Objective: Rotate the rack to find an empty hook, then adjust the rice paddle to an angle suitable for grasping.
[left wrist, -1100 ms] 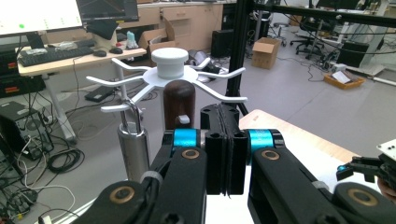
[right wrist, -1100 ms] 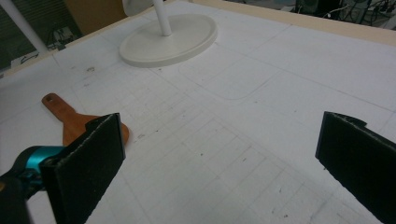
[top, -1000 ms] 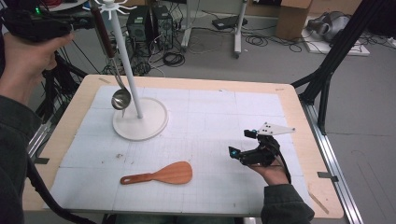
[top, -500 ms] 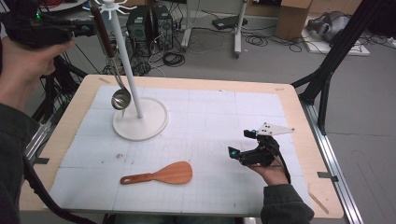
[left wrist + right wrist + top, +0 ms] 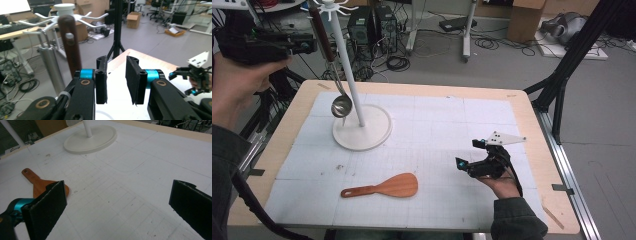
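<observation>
My left claw [image 5: 116,81], jaws just parting, frees the hanging ladle [image 5: 332,70]: rigid, top-heavy; grip its dark wooden handle.

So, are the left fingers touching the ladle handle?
Apart. In the left gripper view the fingers stand open beside the ladle handle, nothing between them.

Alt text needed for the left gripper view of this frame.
The left gripper stands with its jaws a little apart and nothing between them, having just been opening, beside the dark wooden handle of a ladle hung on a white hook stand. The right gripper sits far right.
</observation>
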`<state>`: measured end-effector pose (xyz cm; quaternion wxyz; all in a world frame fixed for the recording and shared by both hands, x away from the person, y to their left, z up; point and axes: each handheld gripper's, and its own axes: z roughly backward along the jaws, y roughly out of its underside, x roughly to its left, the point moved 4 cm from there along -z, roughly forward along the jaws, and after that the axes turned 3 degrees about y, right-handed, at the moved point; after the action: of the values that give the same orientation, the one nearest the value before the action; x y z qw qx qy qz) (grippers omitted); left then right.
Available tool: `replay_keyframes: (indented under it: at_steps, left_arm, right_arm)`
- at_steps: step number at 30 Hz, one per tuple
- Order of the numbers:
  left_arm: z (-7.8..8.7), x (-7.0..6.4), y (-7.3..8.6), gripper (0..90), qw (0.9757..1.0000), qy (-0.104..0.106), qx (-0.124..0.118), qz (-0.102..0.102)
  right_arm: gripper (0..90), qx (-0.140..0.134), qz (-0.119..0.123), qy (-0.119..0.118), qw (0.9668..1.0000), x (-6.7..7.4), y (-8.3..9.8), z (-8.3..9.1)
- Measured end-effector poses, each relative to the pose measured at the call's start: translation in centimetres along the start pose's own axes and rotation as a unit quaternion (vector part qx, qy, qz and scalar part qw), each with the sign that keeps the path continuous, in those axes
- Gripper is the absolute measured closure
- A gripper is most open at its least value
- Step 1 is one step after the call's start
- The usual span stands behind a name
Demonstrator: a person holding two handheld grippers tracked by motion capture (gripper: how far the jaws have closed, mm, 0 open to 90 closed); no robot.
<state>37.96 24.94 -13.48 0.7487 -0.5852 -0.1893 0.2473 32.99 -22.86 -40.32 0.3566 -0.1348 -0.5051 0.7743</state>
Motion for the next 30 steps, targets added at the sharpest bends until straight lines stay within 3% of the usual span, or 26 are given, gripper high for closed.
replay_keyframes:
  at_steps: [14, 21, 30]
  left_arm:
    - [0.0, -1.2, 4.2, 60.4, 0.9997, 0.015, 0.021, -0.004]
    - [-0.7, -1.9, 7.4, 53.0, 0.9993, 0.013, 0.035, 0.001]
    - [-1.1, -2.6, 10.7, 47.4, 0.9988, 0.025, 0.040, 0.007]
  right_arm:
    - [0.5, 0.007, 0.005, -0.008, 0.9999, 0.4, 0.0, -0.4]
    - [0.5, 0.020, 0.019, -0.021, 0.9994, 1.4, -0.1, -1.0]
    - [0.5, 0.034, 0.038, -0.041, 0.9979, 2.8, -0.4, -2.0]
